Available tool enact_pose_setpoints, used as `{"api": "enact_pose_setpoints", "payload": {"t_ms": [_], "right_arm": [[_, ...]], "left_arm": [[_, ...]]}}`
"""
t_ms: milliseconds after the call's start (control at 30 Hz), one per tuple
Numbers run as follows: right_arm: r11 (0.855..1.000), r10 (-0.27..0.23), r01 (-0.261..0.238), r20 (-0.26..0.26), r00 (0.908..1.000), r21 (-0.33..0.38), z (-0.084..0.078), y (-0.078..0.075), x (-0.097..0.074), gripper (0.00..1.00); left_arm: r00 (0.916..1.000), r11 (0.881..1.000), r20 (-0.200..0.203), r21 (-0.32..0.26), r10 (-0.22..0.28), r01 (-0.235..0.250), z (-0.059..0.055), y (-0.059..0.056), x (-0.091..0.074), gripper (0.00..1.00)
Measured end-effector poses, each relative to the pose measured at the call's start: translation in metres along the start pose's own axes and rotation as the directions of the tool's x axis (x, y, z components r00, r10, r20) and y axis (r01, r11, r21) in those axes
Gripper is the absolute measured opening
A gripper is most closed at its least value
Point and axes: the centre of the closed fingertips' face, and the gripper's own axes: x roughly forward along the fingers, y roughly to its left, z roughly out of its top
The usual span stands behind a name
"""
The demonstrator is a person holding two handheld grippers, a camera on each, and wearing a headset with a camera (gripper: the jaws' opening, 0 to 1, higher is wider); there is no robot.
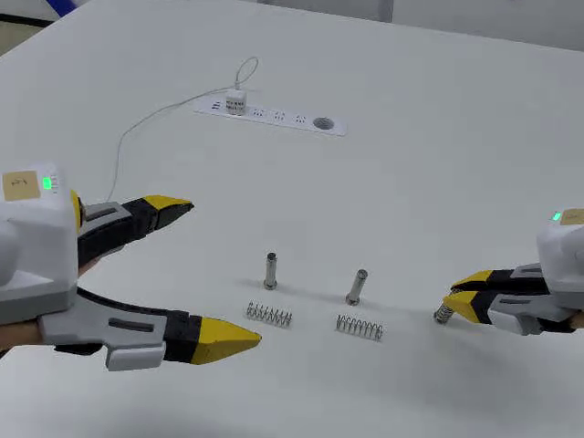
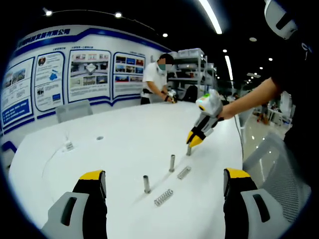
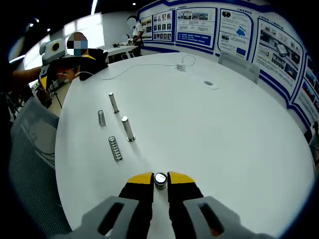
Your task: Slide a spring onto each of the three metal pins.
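Clamped between the almost closed yellow tips of the right tool [image 3: 160,182] is the held pin [image 3: 160,179], its round metal top facing that tool's camera; in the head view it sits at about 4 o'clock, its lower end on the white worktop [image 1: 438,182] with what look like coils around it; toward 9 o'clock from it, well apart, the middle pin [image 1: 358,286] stands upright and bare; farther toward 9 o'clock the left pin [image 1: 271,270] stands the same way; the middle spring [image 1: 359,328] lies flat at 6 o'clock from the middle pin, near it but apart; the left spring [image 1: 269,315] lies likewise at 6 o'clock from the left pin; at 8 o'clock in the head view the left tool [image 1: 222,272] has its jaws spread wide with nothing between them, tips pointing toward the left pin and left spring; at 12 o'clock from the pins, well apart, lies a white power strip [image 1: 274,117]; a white plug [image 1: 235,100] sits in its left end, its cable [image 1: 137,128] curving off toward 8 o'clock; in the left gripper view a person [image 2: 154,79] stands at the worktop's far end, with blue-framed wall boards [image 2: 75,74] at 10 o'clock.
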Motion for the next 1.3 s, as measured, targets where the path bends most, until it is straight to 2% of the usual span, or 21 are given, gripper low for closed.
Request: {"api": "enact_pose_setpoints", "payload": {"t_ms": [100,133,200,300,433,833,933,1033,1200,1300], "right_arm": [[1.000,0.000,0.000,-0.005,1.0000,0.001,-0.002,0.000,0.001,0.11],[1.000,-0.007,0.007,0.002,1.0000,0.008,-0.001,0.000,0.000,0.11],[1.000,-0.011,0.011,-0.001,0.9999,0.010,-0.001,-0.001,0.000,0.11],[1.000,-0.010,0.010,-0.001,0.9999,0.016,-0.001,0.000,0.000,0.12],[1.000,-0.018,0.018,0.000,0.9998,0.015,0.001,0.000,-0.004,0.18],[0.998,-0.037,0.039,0.036,0.9987,-0.040,0.022,0.010,-0.029,0.19],[0.997,-0.032,0.035,0.045,0.9985,-0.062,0.028,0.019,-0.032,0.19],[0.998,-0.004,0.008,0.069,0.9976,-0.064,0.037,0.032,-0.029,0.19],[0.993,0.049,-0.042,0.060,0.9970,-0.114,0.042,0.057,-0.014,0.19],[0.990,0.089,-0.082,0.055,0.9945,-0.117,0.042,0.067,-0.003,0.19]], "left_arm": [[1.0000,1.000,-0.005,0.009,0.005,-0.005,0.001,0.001,-0.001,1.00],[1.0000,1.000,0.001,0.000,0.005,-0.005,0.003,0.001,-0.002,1.00],[0.9992,1.000,0.038,-0.029,0.006,-0.005,0.011,0.001,-0.001,1.00],[0.9987,1.000,0.049,-0.024,0.011,-0.010,0.016,0.002,0.001,1.00],[0.9990,1.000,0.045,0.000,-0.003,0.003,0.021,-0.001,0.003,1.00],[0.9980,0.999,0.046,0.019,-0.042,0.041,0.026,-0.012,0.004,1.00],[0.9976,0.999,0.048,0.022,-0.049,0.048,0.027,-0.014,0.003,1.00],[0.9977,0.998,0.041,0.029,-0.054,0.053,0.025,-0.016,0.001,1.00],[0.9983,0.998,0.028,0.033,-0.051,0.050,0.020,-0.017,-0.002,1.00],[0.9989,0.998,0.020,0.035,-0.043,0.043,0.019,-0.017,-0.005,1.00]]}}
